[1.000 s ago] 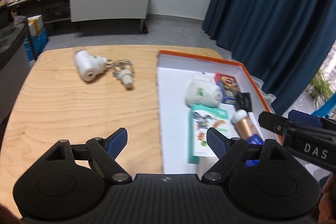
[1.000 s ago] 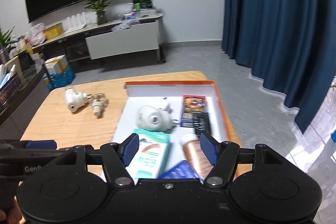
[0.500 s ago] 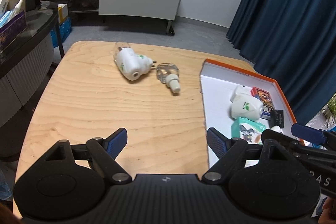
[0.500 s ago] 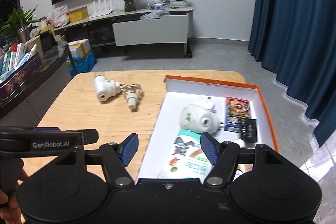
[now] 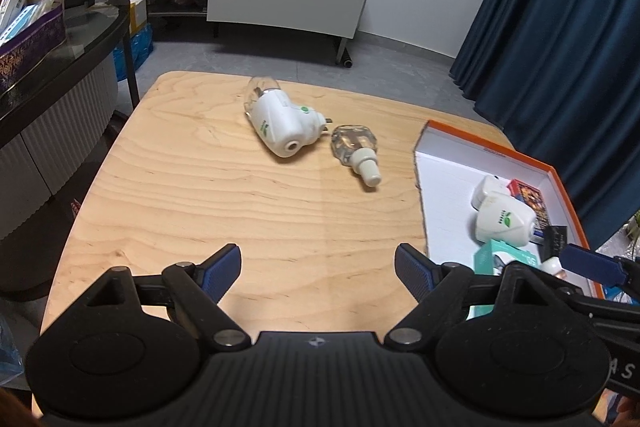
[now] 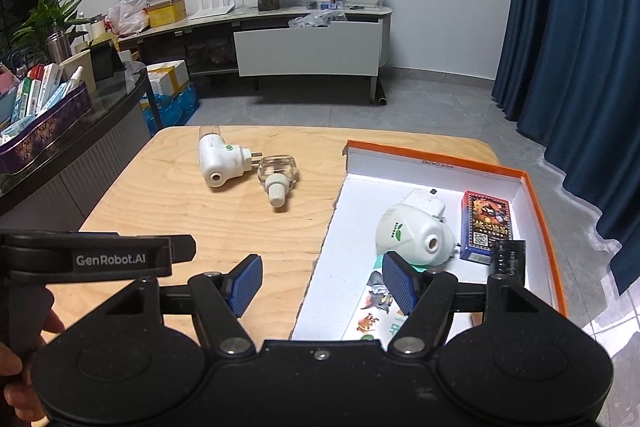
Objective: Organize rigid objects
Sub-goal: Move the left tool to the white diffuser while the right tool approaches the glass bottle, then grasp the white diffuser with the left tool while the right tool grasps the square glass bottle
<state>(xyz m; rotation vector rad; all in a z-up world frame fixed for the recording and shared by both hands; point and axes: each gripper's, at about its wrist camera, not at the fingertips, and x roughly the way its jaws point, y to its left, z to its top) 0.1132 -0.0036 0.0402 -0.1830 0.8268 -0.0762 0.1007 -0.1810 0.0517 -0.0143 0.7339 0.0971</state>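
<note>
Two items are left lying on the wooden table point(image 5: 168, 195): a white plug-in device point(image 5: 280, 125) on its side, with a clear bottle end pointing away, and just beside it a small clear bottle point(image 5: 354, 151) with a white cap, also on its side. Whether the plug prongs touch the bottle cannot be told. Both are seen again from the right wrist view as the plug-in device point(image 6: 218, 161) and the clear bottle point(image 6: 278, 175), set well apart from the orange-rimmed box point(image 6: 536, 203) at the right side of the table. Inside the box, a second white plug-in device point(image 6: 414, 235), a red and blue card pack point(image 6: 486, 223), a small black box point(image 6: 510, 259) and a teal carton point(image 6: 380, 307) with cartoon print are laid close together. The left gripper point(image 5: 318, 267) is held above bare wood near the table's front edge; its jaws are opening and nothing is between them. The right gripper point(image 6: 322, 281) is held over the box's near left edge, its jaws spread apart with nothing gripped. A hand point(image 6: 16, 367) is seen at the lower left around the left gripper's handle.
</note>
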